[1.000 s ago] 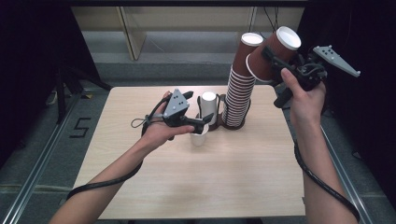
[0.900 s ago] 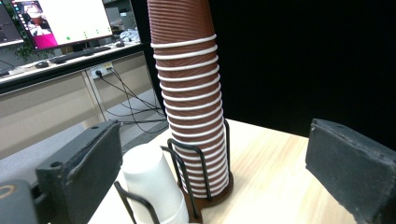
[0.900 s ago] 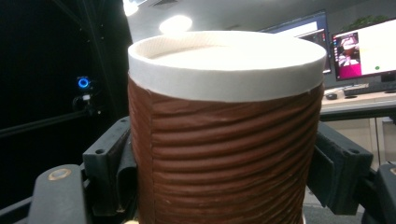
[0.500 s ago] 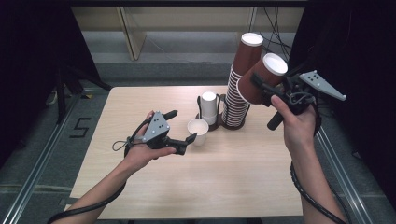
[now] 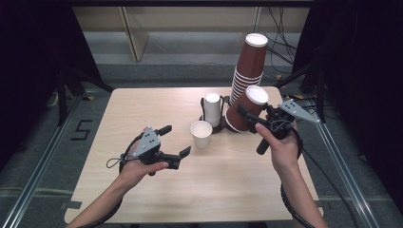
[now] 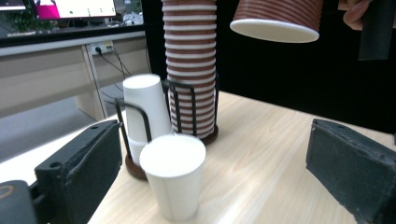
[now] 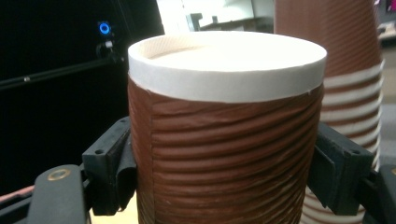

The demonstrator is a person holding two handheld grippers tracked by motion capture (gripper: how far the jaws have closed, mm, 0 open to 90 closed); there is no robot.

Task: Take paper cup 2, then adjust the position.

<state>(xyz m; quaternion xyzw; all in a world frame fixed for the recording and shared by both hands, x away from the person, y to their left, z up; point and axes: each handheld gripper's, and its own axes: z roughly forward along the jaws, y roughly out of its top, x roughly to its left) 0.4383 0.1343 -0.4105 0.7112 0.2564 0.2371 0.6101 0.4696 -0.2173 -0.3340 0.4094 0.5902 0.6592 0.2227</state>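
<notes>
while right tongs (image 5: 248, 118) clamp one brown cup (image 5: 248, 110), one white cup (image 5: 201, 133) stands, two stacks

A wooden table (image 5: 142, 109) stands on grey floor (image 5: 43, 142); a shelf (image 5: 157, 28) lies beyond its far edge.

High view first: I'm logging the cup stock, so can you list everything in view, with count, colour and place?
Table: one, light wood, centre.
Brown cup stack: one, upside down, far right.
White cup stack: one, upside down, left of the brown stack.
Rack: one, black wire, around both stacks.
White cup: one, upright, before the rack.
Brown cup: one, upside down, held.
Left gripper: black, open.
Right gripper: black, clamping the brown cup.
</notes>
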